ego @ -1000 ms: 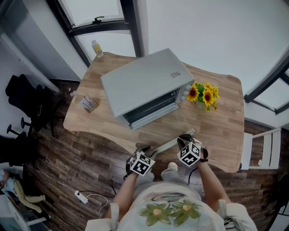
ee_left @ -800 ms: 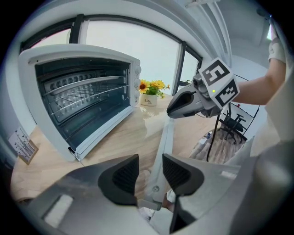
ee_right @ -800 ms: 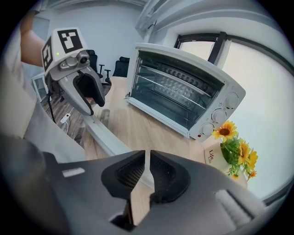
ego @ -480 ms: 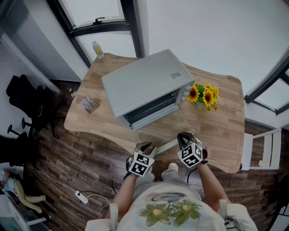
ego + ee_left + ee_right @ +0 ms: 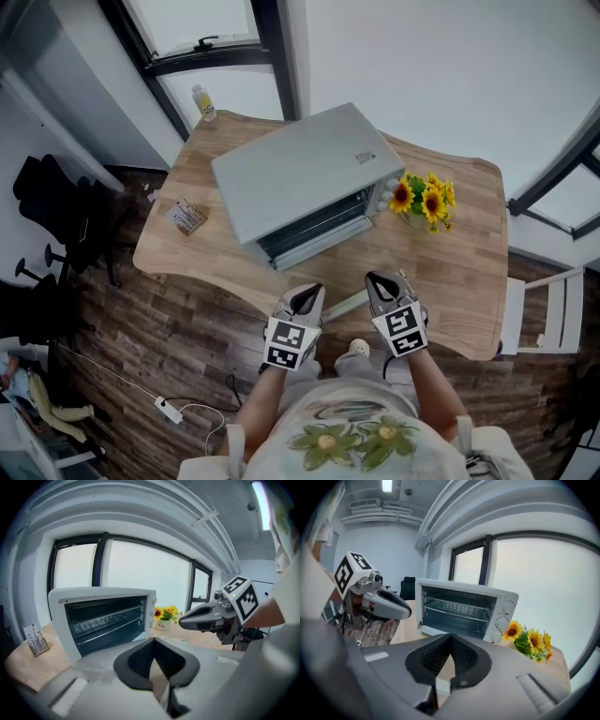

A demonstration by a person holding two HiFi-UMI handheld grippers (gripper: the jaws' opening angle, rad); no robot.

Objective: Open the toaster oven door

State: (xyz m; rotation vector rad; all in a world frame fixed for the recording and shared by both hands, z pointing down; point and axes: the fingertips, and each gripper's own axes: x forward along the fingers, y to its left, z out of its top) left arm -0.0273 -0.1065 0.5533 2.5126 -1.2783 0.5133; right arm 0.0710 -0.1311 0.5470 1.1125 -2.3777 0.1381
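Head view: toaster oven (image 5: 291,173) on table (image 5: 459,253), door (image 5: 345,303) open.

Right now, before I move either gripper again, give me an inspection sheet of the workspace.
Surface: wooden table, nothing spilled that I can see.
Job's things: toaster oven near the middle; its door is down and the racks show.
Clutter: sunflowers in a pot beside the oven; small bottle at the far corner; small box on the oven's other side.
Grippers: left gripper shut, jaws just closed on nothing; right gripper shut, empty; both clear of the oven.
Cables: white power strip with cord on the floor.
Surroundings: black chairs, white chair, windows behind the table.
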